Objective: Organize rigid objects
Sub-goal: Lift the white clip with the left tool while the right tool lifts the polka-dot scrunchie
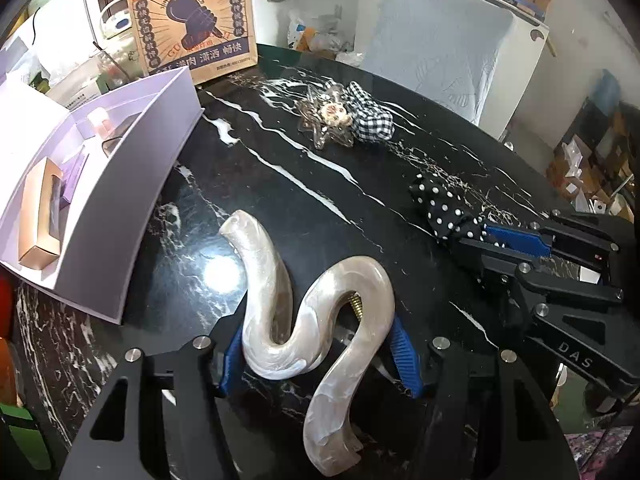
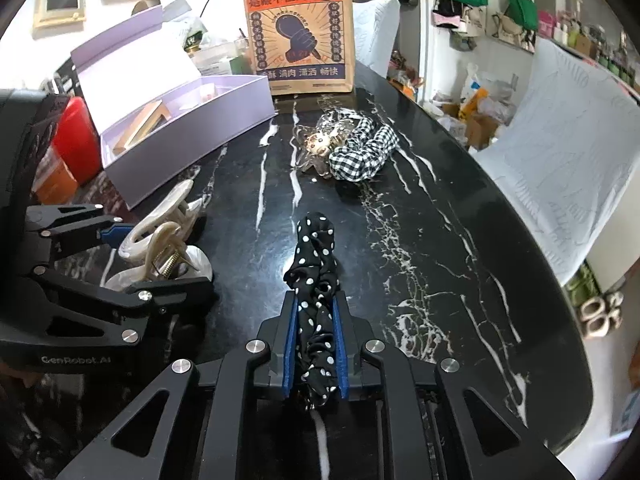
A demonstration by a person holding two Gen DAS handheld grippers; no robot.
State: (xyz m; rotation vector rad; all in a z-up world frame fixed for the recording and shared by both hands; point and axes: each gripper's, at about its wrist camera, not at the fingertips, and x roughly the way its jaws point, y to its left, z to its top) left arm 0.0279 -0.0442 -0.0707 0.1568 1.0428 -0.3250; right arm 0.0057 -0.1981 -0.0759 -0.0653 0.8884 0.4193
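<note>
Left wrist view: the left gripper (image 1: 316, 344) has its jaws closed on the pearl hair claw (image 1: 316, 320), blue pads pressing both flanks of the S-shaped body. The claw sits low over the black marble surface (image 1: 360, 208), its long axis running away from the camera, far tip angled toward the lilac box (image 1: 160, 184) just to the left. The box is therefore nearest the left hand. Right wrist view: the right gripper (image 2: 316, 336) is clamped narrow on the polka-dot scrunchie (image 2: 316, 272), whose length extends straight ahead along the fingers. A checked scrunchie (image 2: 360, 152) and clear clip (image 2: 316, 148) lie together farther ahead, near the paper bag (image 2: 296, 28).
</note>
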